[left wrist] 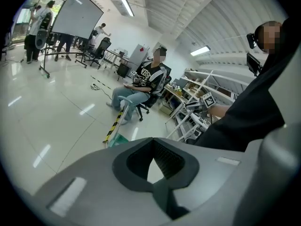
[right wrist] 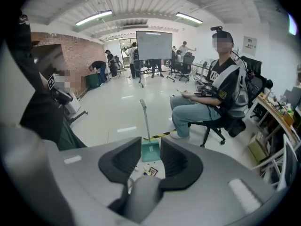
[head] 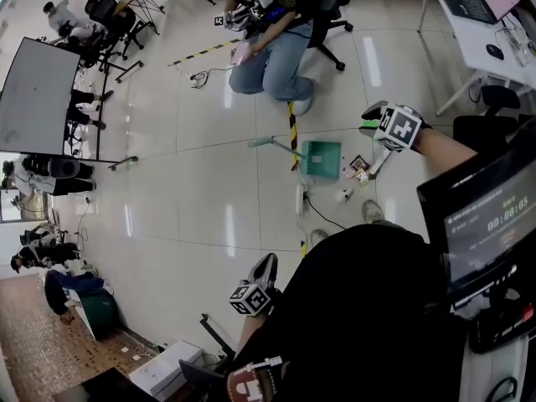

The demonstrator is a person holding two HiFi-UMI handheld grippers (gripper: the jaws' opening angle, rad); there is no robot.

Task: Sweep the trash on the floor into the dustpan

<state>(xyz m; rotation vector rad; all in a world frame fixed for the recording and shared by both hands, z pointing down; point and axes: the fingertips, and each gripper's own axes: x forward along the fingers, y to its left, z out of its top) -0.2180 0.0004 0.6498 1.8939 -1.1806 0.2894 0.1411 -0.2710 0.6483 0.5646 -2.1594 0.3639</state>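
Head view, with both gripper views. The right gripper (head: pixel 370 120) is held out ahead of the person on an extended arm, its marker cube uppermost and its jaws pointing down toward the floor (head: pixel 209 191). Its jaws stand partly apart and are closed on a pale broom handle (head: pixel 378 159) that runs between them near their base and slants down to the floor; in the right gripper view the handle (right wrist: pixel 138 197) shows large and blurred between the pads. The left gripper (head: pixel 266 268) is drawn in close to the person's body, low in the head view, pointing forward; its jaws (left wrist: pixel 153 142) meet at the tips and hold nothing. The green dustpan (head: pixel 323 159) rests on the floor ahead of the person, just beside a yellow-and-black tape stripe (head: pixel 292 132), with its long handle (head: pixel 268 142) rising from the pan's far side. Seen through the gap of the right gripper (right wrist: pixel 151 147), the dustpan (right wrist: pixel 150 152) lies straight ahead, well apart from the jaws. The trash (head: pixel 358 167), a few small scraps, lies on the floor between dustpan and right gripper, near the foot of the broom handle. A seated person (head: pixel 272 53) is beyond the dustpan.
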